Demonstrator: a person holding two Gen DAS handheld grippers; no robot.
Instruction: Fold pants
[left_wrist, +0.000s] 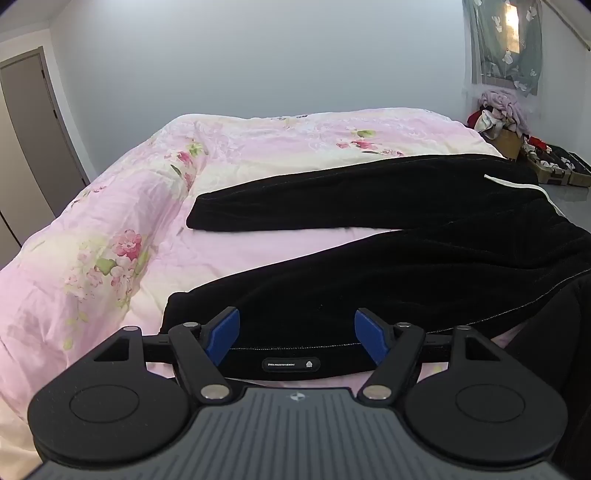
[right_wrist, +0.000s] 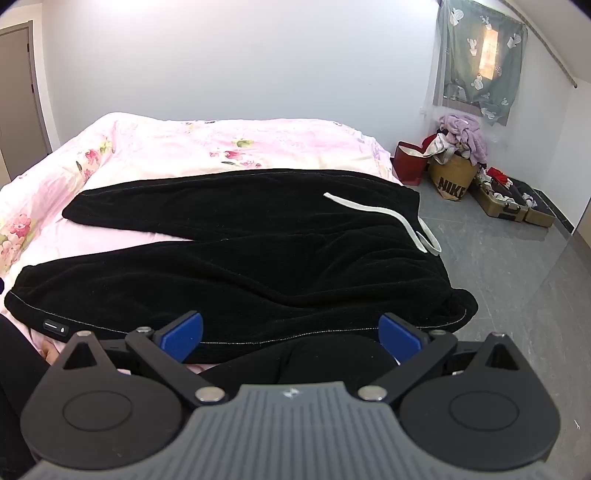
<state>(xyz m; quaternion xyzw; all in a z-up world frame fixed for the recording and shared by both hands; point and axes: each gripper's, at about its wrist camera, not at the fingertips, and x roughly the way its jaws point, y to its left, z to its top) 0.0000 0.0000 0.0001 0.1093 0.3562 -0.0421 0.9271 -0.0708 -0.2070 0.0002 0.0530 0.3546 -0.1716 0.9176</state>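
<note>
Black pants (right_wrist: 258, 254) lie spread flat on a pink floral bed cover (right_wrist: 166, 144), legs pointing left, waistband with a white drawstring (right_wrist: 388, 218) at the right. In the left wrist view the pants (left_wrist: 369, 280) fill the right half. My left gripper (left_wrist: 297, 332) is open, its blue pads either side of the near leg's cuff, which has a small label (left_wrist: 290, 364). My right gripper (right_wrist: 291, 334) is open over the near edge of the pants by the waist end, holding nothing.
The bed cover (left_wrist: 110, 229) spreads left and far. A grey floor (right_wrist: 517, 277) lies to the right of the bed. A red bag (right_wrist: 408, 162), a Nike bag of clothes (right_wrist: 454, 177) and open cases (right_wrist: 517, 203) stand by the far wall. A door (left_wrist: 33, 129) is at left.
</note>
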